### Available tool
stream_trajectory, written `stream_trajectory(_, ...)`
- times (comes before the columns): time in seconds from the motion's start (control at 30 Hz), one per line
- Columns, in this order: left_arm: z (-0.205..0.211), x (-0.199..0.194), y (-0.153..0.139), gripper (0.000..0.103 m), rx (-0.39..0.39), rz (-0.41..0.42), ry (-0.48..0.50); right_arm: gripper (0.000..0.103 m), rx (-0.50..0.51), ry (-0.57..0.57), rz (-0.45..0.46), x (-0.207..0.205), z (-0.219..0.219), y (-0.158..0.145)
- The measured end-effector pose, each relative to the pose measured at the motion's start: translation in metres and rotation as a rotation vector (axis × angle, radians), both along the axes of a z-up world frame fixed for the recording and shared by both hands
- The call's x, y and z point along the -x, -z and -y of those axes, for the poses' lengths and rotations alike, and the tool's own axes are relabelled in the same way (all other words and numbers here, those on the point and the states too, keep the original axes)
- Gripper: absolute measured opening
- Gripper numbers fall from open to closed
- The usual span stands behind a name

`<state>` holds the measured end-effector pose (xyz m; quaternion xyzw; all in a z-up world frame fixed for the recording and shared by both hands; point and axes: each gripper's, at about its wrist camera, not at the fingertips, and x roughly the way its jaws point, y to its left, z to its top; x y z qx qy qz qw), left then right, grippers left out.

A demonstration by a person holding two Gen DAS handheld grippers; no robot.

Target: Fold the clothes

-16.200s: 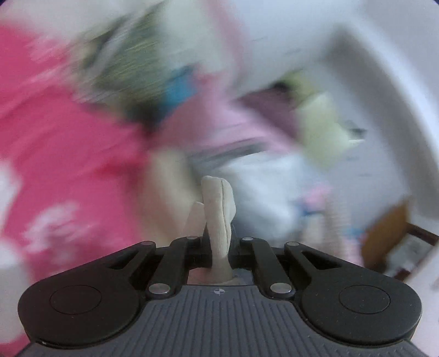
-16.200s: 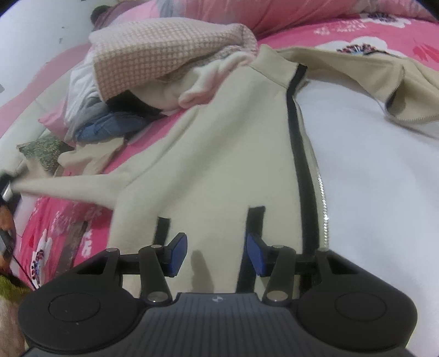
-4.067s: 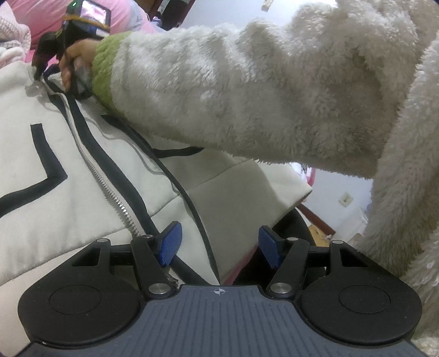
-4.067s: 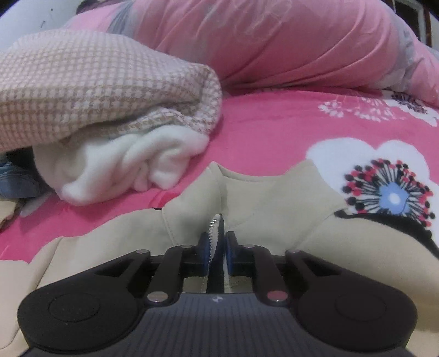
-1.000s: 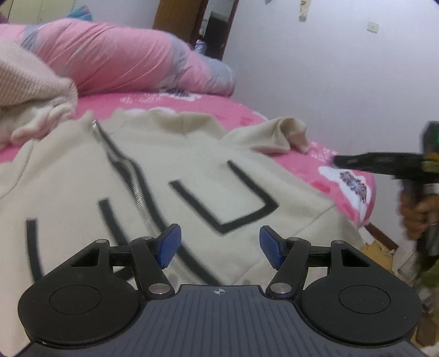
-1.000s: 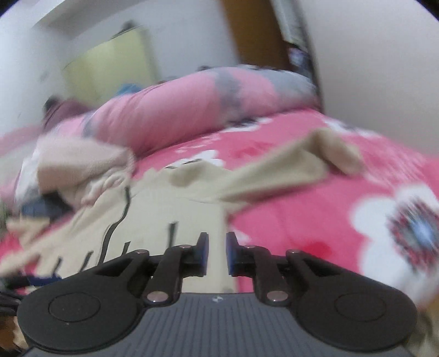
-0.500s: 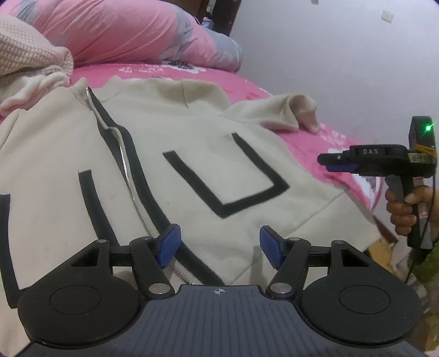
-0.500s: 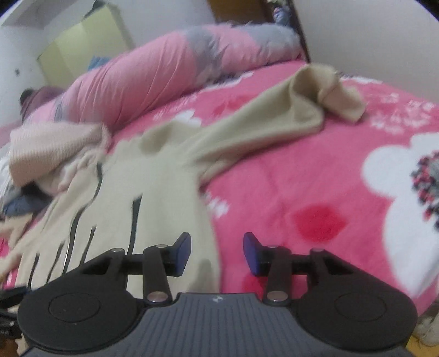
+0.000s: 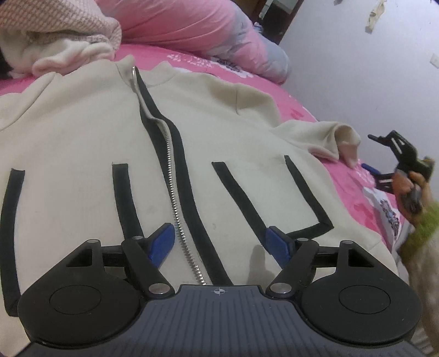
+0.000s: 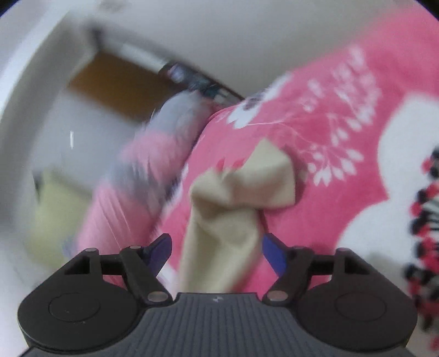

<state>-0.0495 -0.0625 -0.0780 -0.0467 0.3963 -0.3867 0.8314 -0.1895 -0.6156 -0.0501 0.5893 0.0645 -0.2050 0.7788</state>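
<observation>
Jacket [image 9: 90, 131] lies zipped, front up, on the bed [image 9: 365, 197]; both grippers' jaws are opening (nothing pinched), left [image 9: 221, 241] over the hem, right [image 10: 216, 251] straddling the sleeve [image 10: 241, 192]; next, seemingly, grab it and fold inward

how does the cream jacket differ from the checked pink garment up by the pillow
The cream jacket lies spread flat, front up; the checked pink garment sits bunched in a heap. The jacket is plain with black stripes and a metal zipper; the garment has a fine woven check. Both rest on the pink floral bedspread.
</observation>
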Motion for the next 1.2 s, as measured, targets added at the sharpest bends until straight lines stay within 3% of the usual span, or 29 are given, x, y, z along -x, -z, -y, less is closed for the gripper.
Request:
stream_trajectory(0.17, 0.002, 0.002, 0.0, 0.079, -0.016, 0.023, 0.016, 0.078, -0.229, 0.092, 0.043, -0.026, 0.044, 0.04)
stream_trajectory(0.27, 0.005, 0.004, 0.001, 0.08, -0.026, 0.034, 0.017, 0.074, -0.296, 0.162, 0.093, -0.034, 0.055, 0.052)
stream_trajectory(0.37, 0.006, 0.006, 0.001, 0.08, -0.033, 0.04, 0.014, 0.051, -0.313, 0.216, 0.131, -0.037, 0.064, 0.054)
stream_trajectory(0.43, 0.005, 0.006, 0.001, 0.08, -0.034, 0.041, 0.011, 0.03, -0.288, 0.235, 0.124, -0.035, 0.067, 0.048)
stream_trajectory(0.5, 0.005, 0.006, 0.001, 0.08, -0.031, 0.035, 0.006, 0.022, -0.256, 0.253, 0.113, -0.033, 0.07, 0.04)
stream_trajectory(0.63, 0.003, 0.005, 0.001, 0.08, -0.023, 0.023, -0.002, 0.019, -0.128, 0.222, 0.152, -0.026, 0.064, 0.001)
stream_trajectory(0.8, 0.0, 0.004, 0.0, 0.08, -0.004, 0.006, -0.012, 0.019, 0.125, 0.034, 0.206, -0.03, 0.029, -0.082)
stream_trajectory(1.0, -0.016, 0.002, -0.004, 0.08, 0.069, -0.033, -0.042, 0.019, 0.425, -0.276, 0.263, -0.051, -0.066, -0.182)
stream_trajectory(1.1, -0.028, 0.003, -0.006, 0.08, 0.097, -0.034, -0.062, 0.019, 0.548, -0.434, 0.281, -0.067, -0.13, -0.214)
stream_trajectory(1.2, -0.045, 0.005, -0.01, 0.08, 0.115, -0.021, -0.093, 0.019, 0.626, -0.576, 0.288, -0.087, -0.193, -0.226)
